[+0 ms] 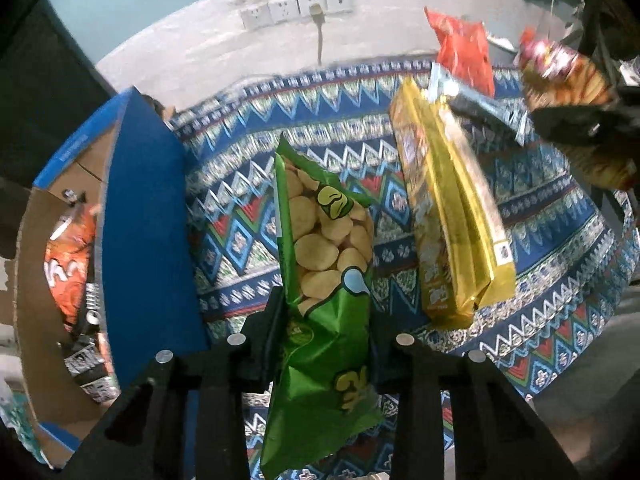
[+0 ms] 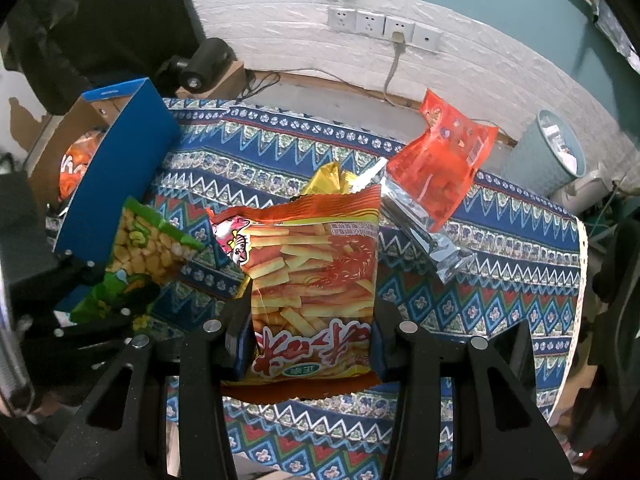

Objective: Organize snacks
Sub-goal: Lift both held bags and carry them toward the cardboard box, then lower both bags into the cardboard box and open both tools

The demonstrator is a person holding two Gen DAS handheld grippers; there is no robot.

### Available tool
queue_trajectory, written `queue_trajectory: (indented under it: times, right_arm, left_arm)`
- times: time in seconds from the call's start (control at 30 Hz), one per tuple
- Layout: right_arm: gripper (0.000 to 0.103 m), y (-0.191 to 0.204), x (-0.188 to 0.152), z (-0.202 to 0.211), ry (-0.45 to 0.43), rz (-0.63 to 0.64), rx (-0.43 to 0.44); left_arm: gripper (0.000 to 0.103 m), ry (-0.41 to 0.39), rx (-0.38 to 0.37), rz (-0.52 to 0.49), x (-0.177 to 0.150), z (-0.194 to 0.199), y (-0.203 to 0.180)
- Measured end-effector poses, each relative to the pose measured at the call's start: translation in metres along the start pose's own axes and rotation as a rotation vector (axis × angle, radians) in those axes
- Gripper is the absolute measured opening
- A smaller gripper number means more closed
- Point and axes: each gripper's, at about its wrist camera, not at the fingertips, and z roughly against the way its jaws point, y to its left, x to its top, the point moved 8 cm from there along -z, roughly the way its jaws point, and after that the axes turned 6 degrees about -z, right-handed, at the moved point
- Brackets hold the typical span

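so both grippers had a bag each here. the left gripper (image 1: 326, 320) was clamped down narrow on a green bag of broad beans (image 1: 320, 280), fingers (image 1: 272, 320) pinching it around the middle so it stood up off the patterned tablecloth (image 1: 540, 280), just beside the blue cardboard box (image 1: 148, 220). that box sat at the left end of the table and already had an orange snack bag (image 1: 70, 264) lying inside, plus some dark packets i couldn't make out.

the right gripper (image 2: 308, 340) was squeezed onto a red and yellow bag of shrimp sticks (image 2: 316, 272), jaws only partly closed since the bag was fat, held up in front of the camera over the cloth.

still on the table: a gold packet (image 1: 452, 216) lying lengthwise, a silver packet (image 2: 420, 220) right behind it, and a red pouch (image 2: 440, 164) resting on the silver one. wall sockets (image 2: 384, 26) and a pale bin (image 2: 556, 148) sat in the background.
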Motion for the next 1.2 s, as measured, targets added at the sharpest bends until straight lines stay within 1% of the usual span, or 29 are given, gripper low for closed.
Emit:
queue_trajectory:
  times: [0.23,0.57,0.8,1.2]
  right_arm:
    - [0.044,0.017,0.008,0.009,-0.023,0.026,0.013]
    - [0.044,0.050,0.021,0.023,-0.059,0.064,0.052]
    - [0.044,0.082,0.029,0.028,-0.068,0.105,0.080]
    - [0.044,0.146,0.045,0.031,-0.082,0.182,0.122]
  left_arm:
    - [0.034,-0.085,0.038,0.022,0.012,0.032,0.020]
    - [0.034,-0.162,0.070,0.059,0.014,0.069,0.050]
    - [0.034,-0.199,0.103,0.087,0.008,0.088,0.074]
    - [0.034,-0.229,0.121,0.190,-0.018,0.111,0.127]
